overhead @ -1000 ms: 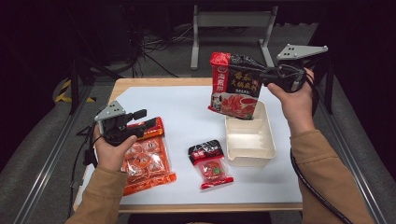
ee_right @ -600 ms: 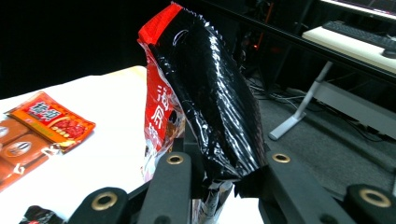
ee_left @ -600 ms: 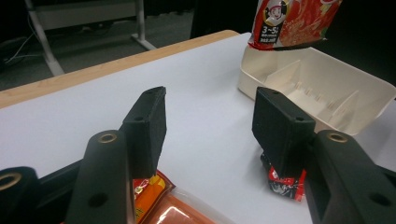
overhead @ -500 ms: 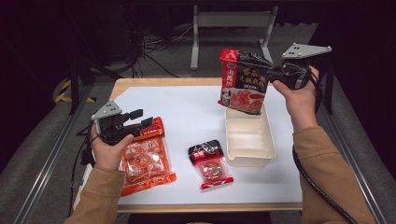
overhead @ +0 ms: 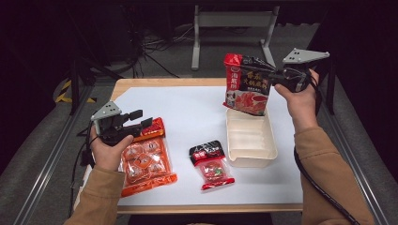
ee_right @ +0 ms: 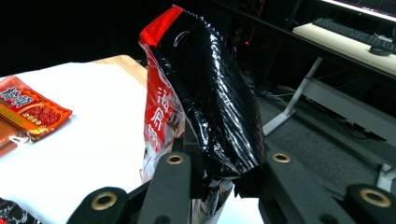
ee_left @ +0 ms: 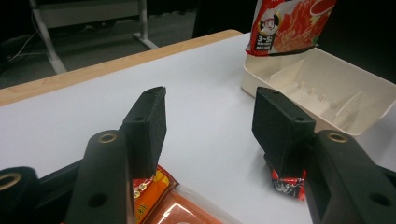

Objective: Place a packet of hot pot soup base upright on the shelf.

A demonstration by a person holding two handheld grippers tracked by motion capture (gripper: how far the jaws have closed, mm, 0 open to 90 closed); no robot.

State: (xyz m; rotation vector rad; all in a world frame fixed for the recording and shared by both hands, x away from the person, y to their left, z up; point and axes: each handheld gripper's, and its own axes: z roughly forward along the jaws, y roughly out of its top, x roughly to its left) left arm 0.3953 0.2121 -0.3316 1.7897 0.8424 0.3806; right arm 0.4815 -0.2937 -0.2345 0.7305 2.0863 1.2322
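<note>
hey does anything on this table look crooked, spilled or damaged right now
Nothing is spilled or torn. The red and black pouch hangs upright in the right gripper above the cream tray's far end. The two packets lying on the white table sit slightly askew.

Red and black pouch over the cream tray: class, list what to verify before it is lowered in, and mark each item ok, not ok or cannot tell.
1. Right gripper clamps the red and black pouch: ok.
2. Pouch's lower edge is over the cream tray: ok.
3. Tray holds nothing that blocks the pouch: ok.
4. Pouch hangs upright: ok, slightly tilted.
5. Left gripper is open and holds nothing, over the orange packet, away from the tray: ok.
6. Pouch fits between the tray's dividers: cannot tell.
</note>
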